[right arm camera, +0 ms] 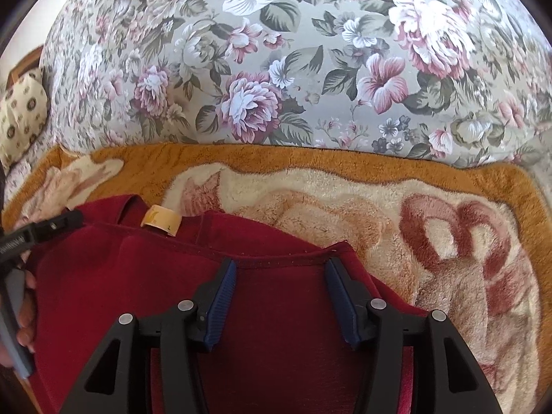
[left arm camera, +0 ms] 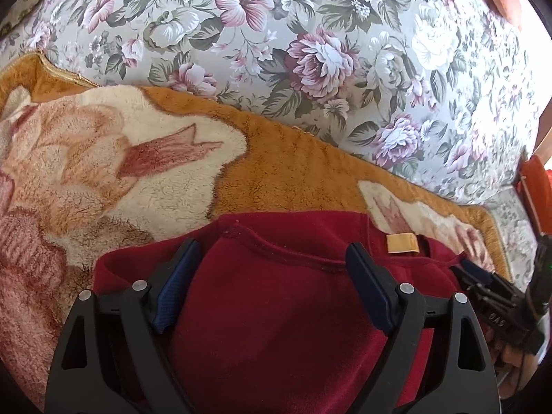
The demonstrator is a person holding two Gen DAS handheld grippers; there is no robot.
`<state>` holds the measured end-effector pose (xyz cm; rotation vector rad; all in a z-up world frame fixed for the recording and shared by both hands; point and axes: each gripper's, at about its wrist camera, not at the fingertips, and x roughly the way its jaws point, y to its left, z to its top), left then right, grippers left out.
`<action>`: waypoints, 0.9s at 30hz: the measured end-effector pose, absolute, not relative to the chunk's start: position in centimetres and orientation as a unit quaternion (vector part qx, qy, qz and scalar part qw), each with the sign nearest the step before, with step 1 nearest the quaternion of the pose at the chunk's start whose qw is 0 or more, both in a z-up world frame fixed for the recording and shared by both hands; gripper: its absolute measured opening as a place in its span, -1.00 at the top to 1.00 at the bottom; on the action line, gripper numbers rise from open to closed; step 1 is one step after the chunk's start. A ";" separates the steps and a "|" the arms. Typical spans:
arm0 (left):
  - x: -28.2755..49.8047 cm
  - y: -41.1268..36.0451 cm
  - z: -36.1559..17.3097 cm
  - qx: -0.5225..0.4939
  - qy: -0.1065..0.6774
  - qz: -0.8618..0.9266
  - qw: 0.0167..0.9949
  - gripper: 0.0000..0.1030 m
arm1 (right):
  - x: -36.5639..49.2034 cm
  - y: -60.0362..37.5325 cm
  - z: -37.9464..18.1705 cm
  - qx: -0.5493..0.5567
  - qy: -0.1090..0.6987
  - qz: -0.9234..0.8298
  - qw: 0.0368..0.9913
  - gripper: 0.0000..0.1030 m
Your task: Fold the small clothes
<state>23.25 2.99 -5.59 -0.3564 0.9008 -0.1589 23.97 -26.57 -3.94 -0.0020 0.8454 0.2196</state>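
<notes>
Your left gripper (left arm camera: 272, 262) and right gripper (right arm camera: 281, 279) both gape over the red garment (left arm camera: 276, 310), pinching nothing. Its near part is cut off. The tan label's (right arm camera: 162, 222) print is unreadable.

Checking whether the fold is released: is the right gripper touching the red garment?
Cannot tell. In the right wrist view the right gripper stands open over the red garment; its fingertips overlap the hem, but no gap or contact shows plainly.

Red garment (left arm camera: 276, 310) cut off at bottom edge, label (right arm camera: 162, 222) print too small
</notes>
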 end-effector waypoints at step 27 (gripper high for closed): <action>20.2 1.0 1.7 -0.093 0.426 -0.023 0.900 -0.67 | 19.3 -27.0 3.9 -0.025 0.342 0.079 0.936 -0.04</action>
